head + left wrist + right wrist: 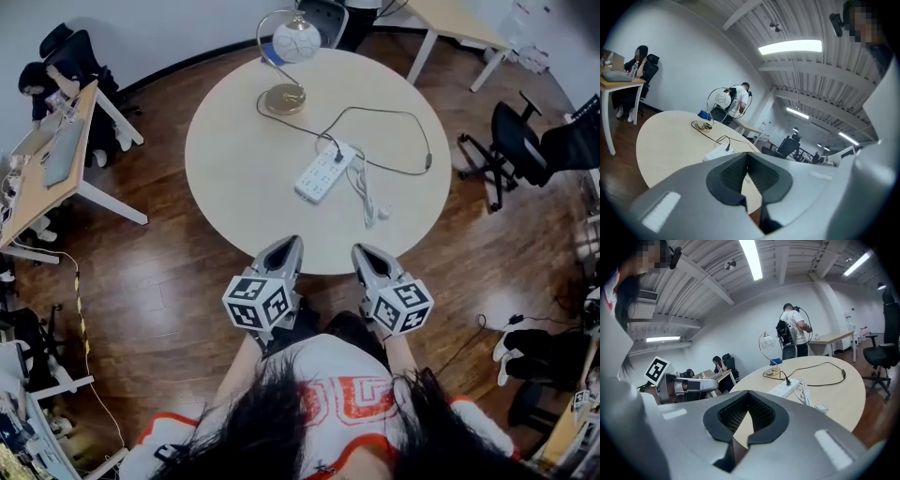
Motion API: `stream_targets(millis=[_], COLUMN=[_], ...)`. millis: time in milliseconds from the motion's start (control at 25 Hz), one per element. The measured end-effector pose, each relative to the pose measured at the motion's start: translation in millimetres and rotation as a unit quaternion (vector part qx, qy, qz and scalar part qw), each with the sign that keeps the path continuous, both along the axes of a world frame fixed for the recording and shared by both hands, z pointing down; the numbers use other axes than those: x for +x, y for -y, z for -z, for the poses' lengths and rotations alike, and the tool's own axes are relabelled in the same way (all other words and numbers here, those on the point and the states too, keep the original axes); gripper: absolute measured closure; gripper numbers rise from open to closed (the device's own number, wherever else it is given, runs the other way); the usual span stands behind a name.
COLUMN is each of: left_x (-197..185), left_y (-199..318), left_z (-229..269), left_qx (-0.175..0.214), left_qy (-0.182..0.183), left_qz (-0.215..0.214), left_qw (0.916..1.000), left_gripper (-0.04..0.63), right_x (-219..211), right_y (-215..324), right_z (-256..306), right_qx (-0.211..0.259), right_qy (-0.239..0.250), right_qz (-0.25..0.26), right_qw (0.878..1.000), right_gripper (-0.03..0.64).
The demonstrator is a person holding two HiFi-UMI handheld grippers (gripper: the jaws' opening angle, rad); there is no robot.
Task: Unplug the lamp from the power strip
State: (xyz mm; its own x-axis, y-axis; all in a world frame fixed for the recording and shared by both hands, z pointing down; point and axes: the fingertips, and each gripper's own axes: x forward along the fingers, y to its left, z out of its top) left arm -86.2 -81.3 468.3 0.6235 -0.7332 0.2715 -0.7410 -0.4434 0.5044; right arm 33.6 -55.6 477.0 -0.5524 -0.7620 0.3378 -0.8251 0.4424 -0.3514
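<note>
On the round pale table (234, 197) stands a lamp (286, 92) with a brass base and a globe shade, at the far side. Its black cord loops right and ends in a black plug (336, 150) seated in the white power strip (323, 173) at mid-table. The plug (788, 380) and strip (786, 389) also show in the right gripper view, and the strip (717, 152) in the left gripper view. My left gripper (289, 244) and right gripper (362, 250) hover side by side at the table's near edge, both shut and holding nothing, well short of the strip.
The strip's white cord (364, 192) lies bundled to its right. A black office chair (511, 141) stands to the right of the table and a desk (56, 155) with a seated person to the left. Another person (792, 331) stands beyond the table.
</note>
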Motion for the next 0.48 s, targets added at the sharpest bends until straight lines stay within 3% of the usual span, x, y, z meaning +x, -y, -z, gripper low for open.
stream_targets(millis=[280, 480], left_x=[7.9, 12.3], left_y=[11.8, 17.5], left_z=[-6.7, -11.3], left_qx=[-0.014, -0.024], left_qy=[-0.007, -0.002], left_qz=[-0.011, -0.008], left_qw=[0.9998, 0.9997], left_gripper=[0.595, 0.595], right_x=[21.2, 26.1], right_y=[4.9, 21.0], right_z=[-2.2, -6.1], right_qx=[-0.014, -0.023], right_qy=[-0.016, -0.012], right_qz=[-0.026, -0.012], right_qw=[0.999, 1.000], right_gripper=[0.617, 0.617])
